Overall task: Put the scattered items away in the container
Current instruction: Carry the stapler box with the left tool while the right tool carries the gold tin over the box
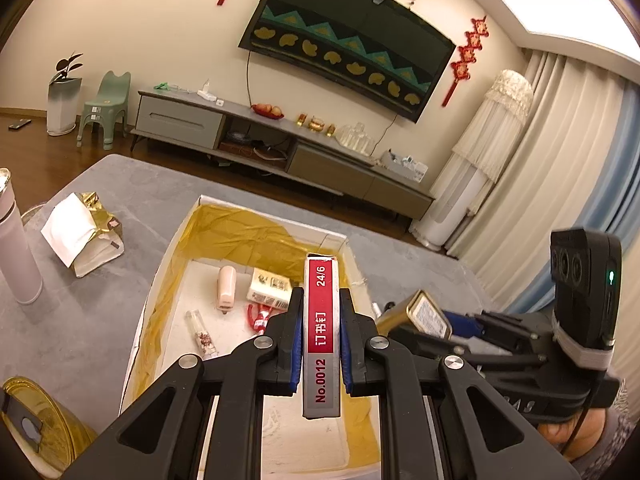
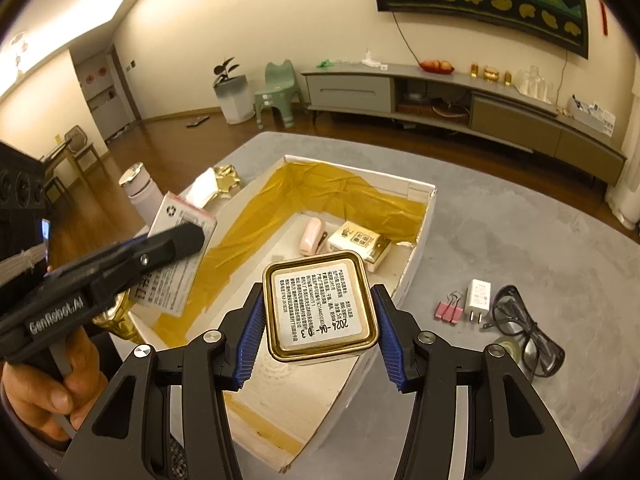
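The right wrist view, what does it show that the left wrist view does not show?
Only the right wrist view shows the loose items on the grey table: pink binder clips, a white charger and black glasses. Only the left wrist view shows the red edge of the staple box held by the left gripper, and a small vial. Both show the open container, the pink stapler and the gold tin in the right gripper.

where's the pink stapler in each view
Left wrist: the pink stapler lies on the box floor at the far end, left of centre, just left of the cream carton.
Right wrist: the stapler is above the held gold tin, again left of the carton.
Shared landmark: the cream carton.
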`<state>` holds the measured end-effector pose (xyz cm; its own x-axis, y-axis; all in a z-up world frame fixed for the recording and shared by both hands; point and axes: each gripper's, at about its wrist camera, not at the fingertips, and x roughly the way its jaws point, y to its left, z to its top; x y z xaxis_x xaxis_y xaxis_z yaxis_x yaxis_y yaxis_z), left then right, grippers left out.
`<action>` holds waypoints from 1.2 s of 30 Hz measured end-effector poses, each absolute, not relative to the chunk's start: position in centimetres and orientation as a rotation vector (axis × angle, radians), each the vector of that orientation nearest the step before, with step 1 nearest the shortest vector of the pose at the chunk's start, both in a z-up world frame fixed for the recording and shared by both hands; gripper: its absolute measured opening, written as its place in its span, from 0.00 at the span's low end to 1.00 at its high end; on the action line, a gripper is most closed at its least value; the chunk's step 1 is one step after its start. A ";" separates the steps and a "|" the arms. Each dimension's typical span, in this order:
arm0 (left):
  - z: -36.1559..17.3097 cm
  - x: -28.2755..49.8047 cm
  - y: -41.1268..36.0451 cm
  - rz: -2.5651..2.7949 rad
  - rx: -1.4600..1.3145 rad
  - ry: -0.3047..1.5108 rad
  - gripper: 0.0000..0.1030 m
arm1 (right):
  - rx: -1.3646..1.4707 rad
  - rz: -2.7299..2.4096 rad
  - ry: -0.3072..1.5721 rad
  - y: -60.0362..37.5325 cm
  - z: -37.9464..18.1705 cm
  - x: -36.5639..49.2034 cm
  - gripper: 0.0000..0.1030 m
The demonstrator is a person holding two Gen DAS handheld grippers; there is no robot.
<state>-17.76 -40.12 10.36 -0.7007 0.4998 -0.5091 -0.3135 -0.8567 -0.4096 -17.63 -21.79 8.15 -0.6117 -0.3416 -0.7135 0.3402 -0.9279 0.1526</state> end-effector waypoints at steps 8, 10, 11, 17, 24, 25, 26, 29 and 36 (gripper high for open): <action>9.2 -18.3 -40.3 2.524 -0.932 -0.375 0.15 | 1.193 -2.508 -0.006 -21.7 7.3 -19.9 0.53; 9.0 -18.5 -40.3 2.519 -0.942 -0.371 0.15 | 1.201 -2.509 0.003 -21.7 7.3 -20.1 0.53; 8.8 -18.6 -40.2 2.517 -0.950 -0.368 0.15 | 1.206 -2.510 0.010 -21.7 7.2 -20.3 0.53; 8.1 -19.0 -39.5 2.492 -0.997 -0.336 0.15 | 1.256 -2.510 0.035 -21.3 6.8 -22.0 0.53; 7.6 -19.3 -39.8 2.500 -1.025 -0.324 0.15 | 1.280 -2.499 0.012 -21.2 7.0 -23.6 0.50; 7.5 -19.4 -40.1 2.506 -1.026 -0.331 0.15 | 1.282 -2.494 0.003 -21.3 7.0 -23.8 0.50; 7.5 -19.4 -40.5 2.513 -1.027 -0.338 0.15 | 1.281 -2.488 -0.004 -21.4 7.1 -23.8 0.50; 7.5 -19.8 -41.4 2.526 -1.031 -0.361 0.15 | 1.270 -2.472 -0.002 -22.0 7.3 -23.9 0.50; 6.6 -19.8 -39.6 2.474 -1.089 -0.235 0.15 | 1.321 -2.367 0.016 -24.2 6.0 -24.9 0.50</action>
